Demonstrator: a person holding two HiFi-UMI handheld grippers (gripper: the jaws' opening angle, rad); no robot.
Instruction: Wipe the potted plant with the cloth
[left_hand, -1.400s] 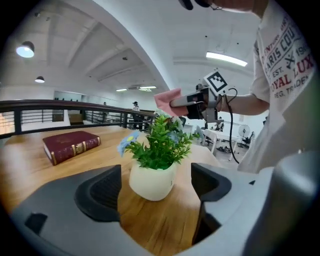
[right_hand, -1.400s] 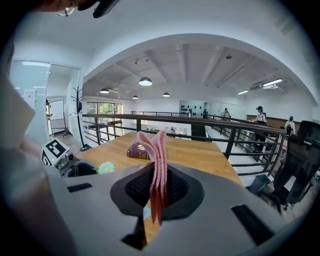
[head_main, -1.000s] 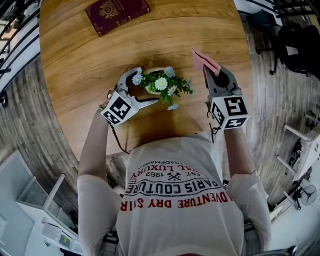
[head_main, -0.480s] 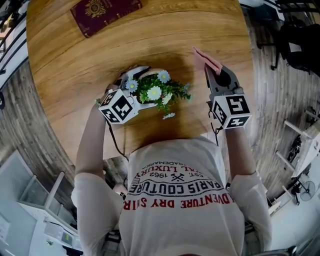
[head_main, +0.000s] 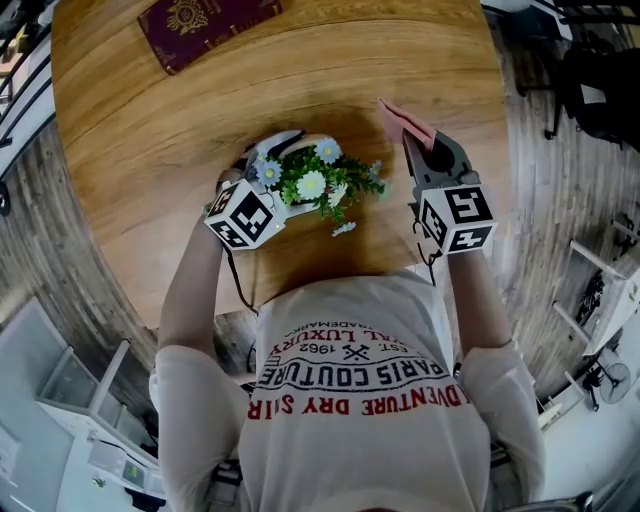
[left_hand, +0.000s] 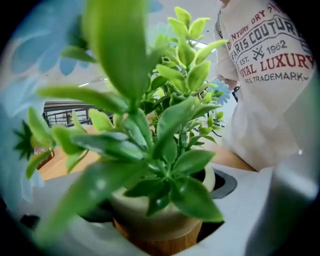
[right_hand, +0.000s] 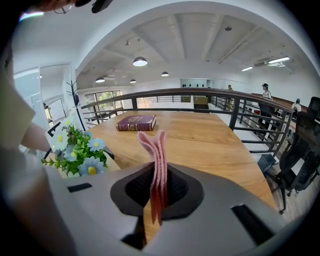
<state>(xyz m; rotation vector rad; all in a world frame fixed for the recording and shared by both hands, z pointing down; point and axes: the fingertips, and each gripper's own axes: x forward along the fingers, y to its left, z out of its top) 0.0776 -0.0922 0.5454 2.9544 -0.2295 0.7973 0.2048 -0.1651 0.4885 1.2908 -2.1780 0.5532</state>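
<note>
Pink cloth (head_main: 404, 121); green potted plant (head_main: 296, 172), pale blue flowers (head_main: 267, 172), cream pot (left_hand: 150, 212); maroon book (head_main: 205, 24); wood-grain table (head_main: 150, 140)

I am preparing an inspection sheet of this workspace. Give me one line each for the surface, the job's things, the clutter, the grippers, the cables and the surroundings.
Surface: wooden table, mostly bare.
Job's things: plant with daisy-like flowers, upright near the table's near edge; pink cloth, folded, off the table.
Clutter: dark red book, closed, at the far edge.
Grippers: left gripper shut on the plant's pot; right gripper shut on the cloth, beside the plant, not touching it.
Cables: thin dark cable hangs below the left gripper; another below the right.
Surroundings: black railing behind the table, wood-look floor, black chair to the right.
</note>
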